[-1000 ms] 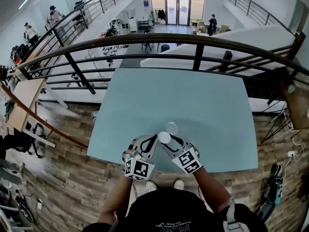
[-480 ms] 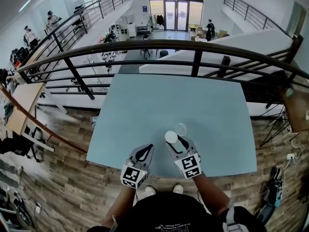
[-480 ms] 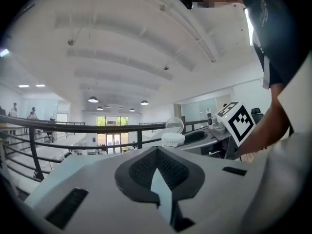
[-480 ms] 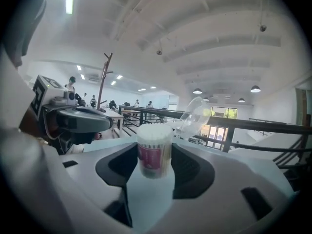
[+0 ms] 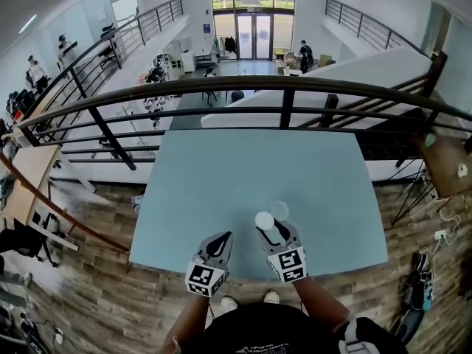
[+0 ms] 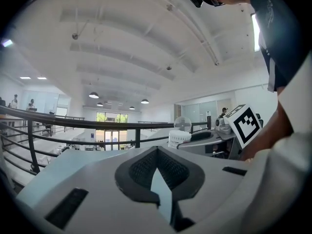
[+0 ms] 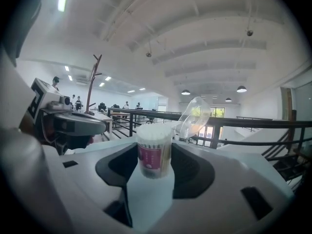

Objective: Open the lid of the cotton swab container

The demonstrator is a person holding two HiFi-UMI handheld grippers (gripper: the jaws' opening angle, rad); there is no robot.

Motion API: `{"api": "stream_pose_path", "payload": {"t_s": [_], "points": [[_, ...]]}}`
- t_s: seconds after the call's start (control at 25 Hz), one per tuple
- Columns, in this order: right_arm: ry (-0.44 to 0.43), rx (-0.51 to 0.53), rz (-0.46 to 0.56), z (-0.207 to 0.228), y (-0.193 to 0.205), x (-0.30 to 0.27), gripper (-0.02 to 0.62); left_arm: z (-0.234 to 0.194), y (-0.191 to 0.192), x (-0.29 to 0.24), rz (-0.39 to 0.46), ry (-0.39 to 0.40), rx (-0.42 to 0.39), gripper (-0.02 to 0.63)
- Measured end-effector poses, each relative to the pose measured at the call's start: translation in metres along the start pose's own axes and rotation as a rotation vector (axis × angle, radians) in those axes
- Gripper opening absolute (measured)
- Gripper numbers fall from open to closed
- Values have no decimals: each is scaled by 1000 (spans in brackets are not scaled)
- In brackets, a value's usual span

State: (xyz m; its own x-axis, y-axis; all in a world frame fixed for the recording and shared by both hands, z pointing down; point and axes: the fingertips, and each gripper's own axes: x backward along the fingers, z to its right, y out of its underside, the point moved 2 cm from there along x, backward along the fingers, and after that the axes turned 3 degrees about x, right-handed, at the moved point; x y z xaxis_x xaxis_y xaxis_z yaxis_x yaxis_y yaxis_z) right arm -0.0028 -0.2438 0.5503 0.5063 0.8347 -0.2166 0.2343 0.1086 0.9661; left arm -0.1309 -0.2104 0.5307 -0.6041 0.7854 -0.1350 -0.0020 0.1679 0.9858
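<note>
The left gripper hovers with its jaws pressed together on nothing. Just to its right, the right gripper pinches the cotton swab container over the near part of the desk. The clear lid stands swung back and the swabs are bare. I judge the opening done; only a steady release remains.

Pale blue table; pink-labelled swab container
</note>
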Motion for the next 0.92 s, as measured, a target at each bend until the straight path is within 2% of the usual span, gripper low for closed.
{"api": "stream_pose_path", "payload": {"t_s": [0.2,0.48,0.72,0.92], "points": [[6,15,24,2,-8,6,222,0,-6,-1,37,24,15,9],[1,4,70,7,-20,20,222,2,-11,1,26,-4,16,9],[-2,17,91,4,-31,21,222,-6,-18,11,47,-24,20,9],[0,35,97,1,-40,29,222,0,-25,18,46,-18,28,9]]}}
